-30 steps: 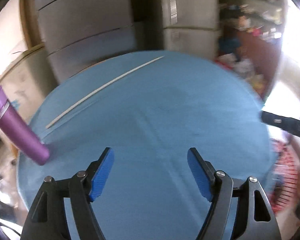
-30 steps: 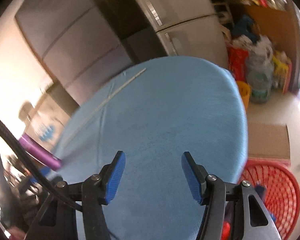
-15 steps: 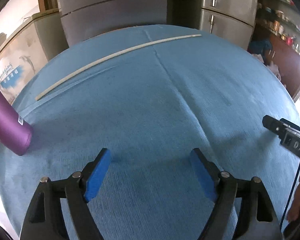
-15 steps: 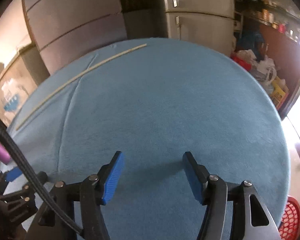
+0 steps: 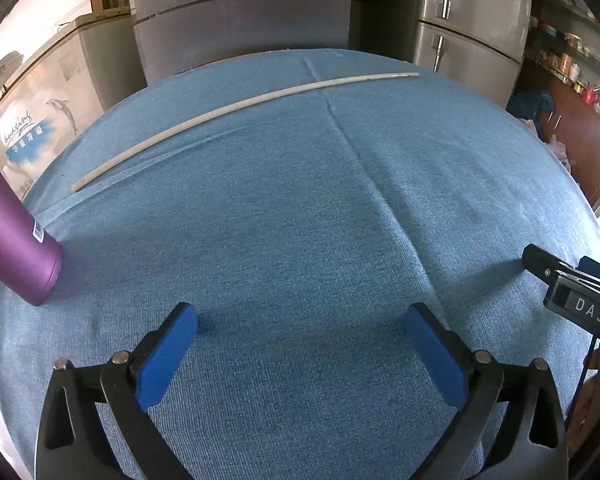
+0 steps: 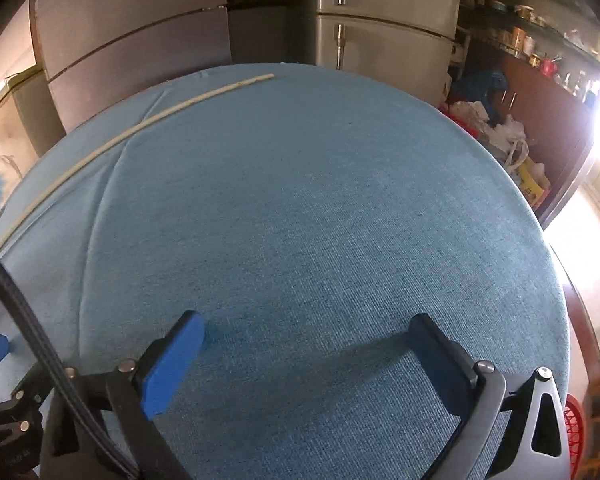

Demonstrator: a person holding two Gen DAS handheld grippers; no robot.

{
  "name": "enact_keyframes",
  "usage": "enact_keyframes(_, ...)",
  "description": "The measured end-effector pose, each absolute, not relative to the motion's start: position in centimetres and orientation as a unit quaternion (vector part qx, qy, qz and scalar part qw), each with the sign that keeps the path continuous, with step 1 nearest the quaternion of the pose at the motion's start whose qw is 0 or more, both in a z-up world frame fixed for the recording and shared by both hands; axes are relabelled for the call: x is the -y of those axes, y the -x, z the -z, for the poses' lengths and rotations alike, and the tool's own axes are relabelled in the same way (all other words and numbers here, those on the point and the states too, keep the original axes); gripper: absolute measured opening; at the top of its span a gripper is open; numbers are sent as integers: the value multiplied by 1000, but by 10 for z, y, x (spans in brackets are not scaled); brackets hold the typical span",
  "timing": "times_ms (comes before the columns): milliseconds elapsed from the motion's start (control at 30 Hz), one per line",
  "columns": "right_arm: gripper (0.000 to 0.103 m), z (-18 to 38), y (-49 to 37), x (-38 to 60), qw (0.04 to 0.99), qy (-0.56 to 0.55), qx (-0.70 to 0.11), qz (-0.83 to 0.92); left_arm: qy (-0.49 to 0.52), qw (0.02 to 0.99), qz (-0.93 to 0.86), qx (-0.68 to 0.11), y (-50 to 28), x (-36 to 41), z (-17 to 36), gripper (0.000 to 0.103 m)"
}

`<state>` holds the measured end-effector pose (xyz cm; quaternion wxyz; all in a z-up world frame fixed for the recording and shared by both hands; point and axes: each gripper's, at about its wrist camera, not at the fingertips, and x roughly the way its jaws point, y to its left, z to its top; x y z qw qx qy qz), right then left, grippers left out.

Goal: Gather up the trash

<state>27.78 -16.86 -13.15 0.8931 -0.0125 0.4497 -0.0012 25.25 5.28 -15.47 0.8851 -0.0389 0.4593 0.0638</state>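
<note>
A round table under a blue cloth (image 5: 300, 208) (image 6: 300, 208) fills both views. A long thin white stick (image 5: 236, 108) (image 6: 132, 132) lies across its far side. My left gripper (image 5: 302, 324) hovers low over the near cloth, its jaws opening wide with nothing between them. My right gripper (image 6: 308, 330) does the same, jaws opening over bare cloth. Part of the right gripper (image 5: 572, 292) shows at the right edge of the left wrist view. A red basket (image 6: 572, 436) peeks out below the table's right rim.
A purple bottle (image 5: 16, 248) stands at the table's left edge. Grey fridges (image 5: 240, 20) (image 6: 380, 24) stand behind the table. Shelves and bags (image 6: 500, 132) crowd the floor at the right. A black cable (image 6: 28, 328) crosses the right wrist view's lower left.
Both grippers swung in over the table and sank toward the cloth, and their jaws spread wider. The red basket slid almost out of the right wrist view.
</note>
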Motion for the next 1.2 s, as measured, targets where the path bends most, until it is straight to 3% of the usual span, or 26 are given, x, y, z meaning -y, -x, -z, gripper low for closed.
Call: enact_keyframes(1200,103,131,-278,168,893,13,-450,-1,39,885,-64,-459,-245,-48,153,103)
